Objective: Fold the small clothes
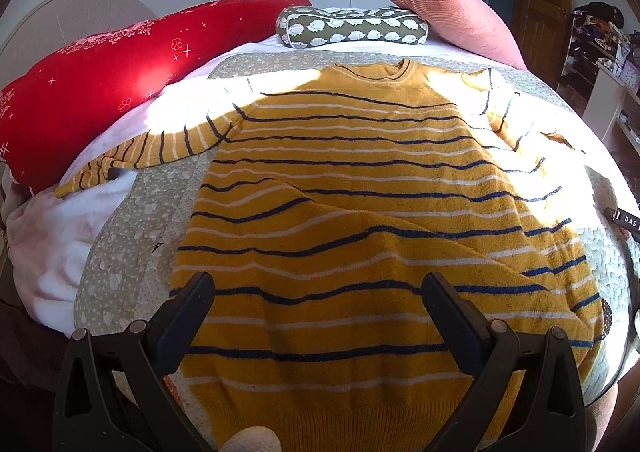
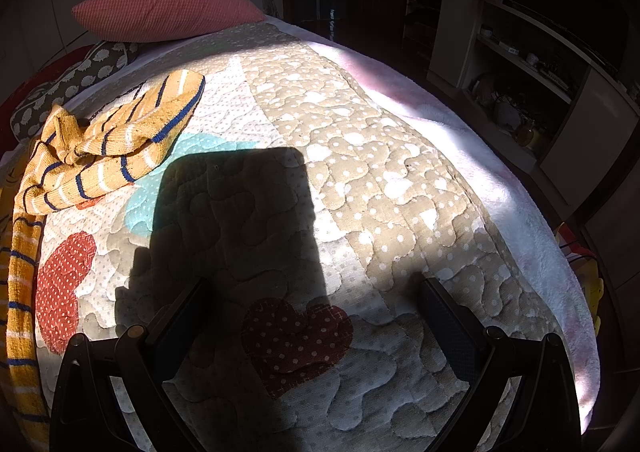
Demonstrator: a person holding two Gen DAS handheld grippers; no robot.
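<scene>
Striped yellow sweater [image 1: 360, 212] lies spread flat on the quilted bedspread [image 2: 360, 172], collar toward 12 o'clock. Left gripper [image 1: 320, 304] hovers wide open above its hem, holding nothing. Right gripper [image 2: 316, 308], also wide open and empty, faces bare quilt; the sleeve [image 2: 120, 140] lies at 10 o'clock.

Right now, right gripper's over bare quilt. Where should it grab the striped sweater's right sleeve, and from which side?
Probably the cuff end of the right sleeve, coming in from the quilt side, to the sleeve's right. The sleeve lies bunched and twisted, but its cuff end sticks out flat over the quilt with a free edge. The right gripper is open above the quilt, holding nothing, so one finger could likely slide under that edge.
</scene>
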